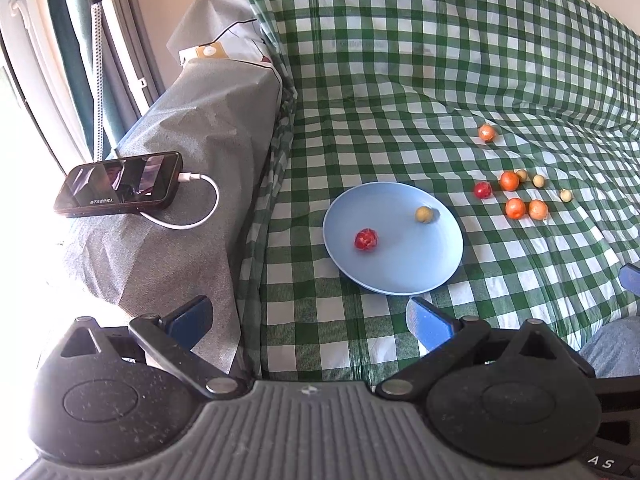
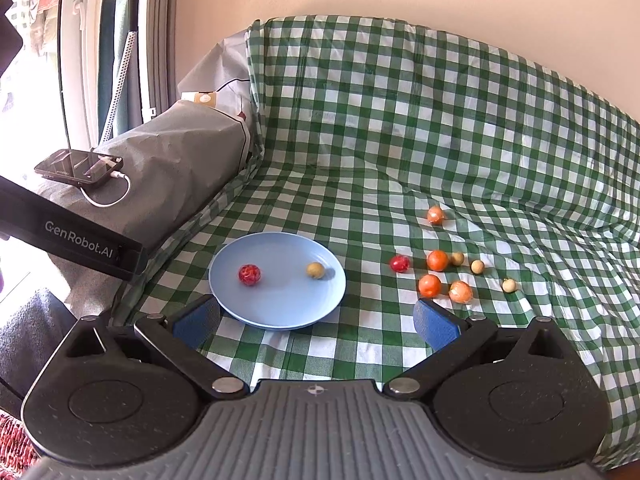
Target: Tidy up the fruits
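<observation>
A light blue plate [image 1: 400, 276] [image 2: 280, 312] lies on the green checked cloth and holds a red fruit [image 1: 365, 239] [image 2: 249, 274] and a small yellow fruit [image 1: 424, 214] [image 2: 315, 270]. To its right lie a loose red fruit [image 1: 483, 190] [image 2: 399, 263], several orange fruits [image 1: 515, 208] [image 2: 430, 285] and several small pale fruits [image 1: 539, 180] [image 2: 477, 266]. My left gripper [image 1: 308, 320] is open and empty, near the plate's front left. My right gripper [image 2: 316, 320] is open and empty, at the plate's near rim.
A phone [image 1: 120, 183] [image 2: 80, 168] on a white charging cable rests on the grey covered armrest at the left. The checked cloth [image 1: 440, 80] [image 2: 400, 120] rises up the backrest behind. The left gripper's black body [image 2: 72, 236] crosses the right wrist view at the left.
</observation>
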`<state>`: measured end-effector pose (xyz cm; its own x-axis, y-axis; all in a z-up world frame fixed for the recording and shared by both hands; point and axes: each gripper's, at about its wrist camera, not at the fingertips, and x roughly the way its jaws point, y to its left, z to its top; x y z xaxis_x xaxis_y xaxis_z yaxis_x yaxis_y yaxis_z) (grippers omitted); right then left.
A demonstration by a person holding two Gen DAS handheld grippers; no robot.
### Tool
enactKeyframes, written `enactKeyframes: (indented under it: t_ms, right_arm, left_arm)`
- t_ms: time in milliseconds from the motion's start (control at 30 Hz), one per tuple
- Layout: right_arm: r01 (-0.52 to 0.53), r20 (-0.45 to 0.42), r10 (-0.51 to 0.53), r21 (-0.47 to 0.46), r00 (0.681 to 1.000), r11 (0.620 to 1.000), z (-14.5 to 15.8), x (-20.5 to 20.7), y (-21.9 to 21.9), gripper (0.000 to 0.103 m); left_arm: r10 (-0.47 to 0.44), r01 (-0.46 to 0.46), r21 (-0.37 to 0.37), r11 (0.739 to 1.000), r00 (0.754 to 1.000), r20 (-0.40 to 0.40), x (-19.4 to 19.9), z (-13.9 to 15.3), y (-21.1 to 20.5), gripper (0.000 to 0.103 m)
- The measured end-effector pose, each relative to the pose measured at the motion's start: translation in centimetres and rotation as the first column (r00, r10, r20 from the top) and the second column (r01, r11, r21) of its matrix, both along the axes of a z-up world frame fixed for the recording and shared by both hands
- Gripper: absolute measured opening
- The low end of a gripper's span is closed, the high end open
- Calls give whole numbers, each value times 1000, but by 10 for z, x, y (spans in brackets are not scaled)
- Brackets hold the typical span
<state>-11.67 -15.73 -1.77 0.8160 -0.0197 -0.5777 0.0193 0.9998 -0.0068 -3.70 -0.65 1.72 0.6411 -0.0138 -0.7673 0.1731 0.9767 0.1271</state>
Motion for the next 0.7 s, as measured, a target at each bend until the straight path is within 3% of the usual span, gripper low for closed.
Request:
enactKeyframes:
  t_ms: [300,533,700]
  right_arm:
    - [-6,-27,6,5,1000,1000,-8,11,0,102]
    - [-2,-35,3,23,999,1000,-15,19,-4,102]
    - [14,-57,-11,52,998,999,-23,27,-14,102]
  left_arm:
    - [-4,4,0,1000,1000,-20,14,-6,-1,103]
    - [-36,32,-63,998,998,-58,27,-12,-13,103]
    - [-62,62,14,998,997,-45,38,-18,-32,103]
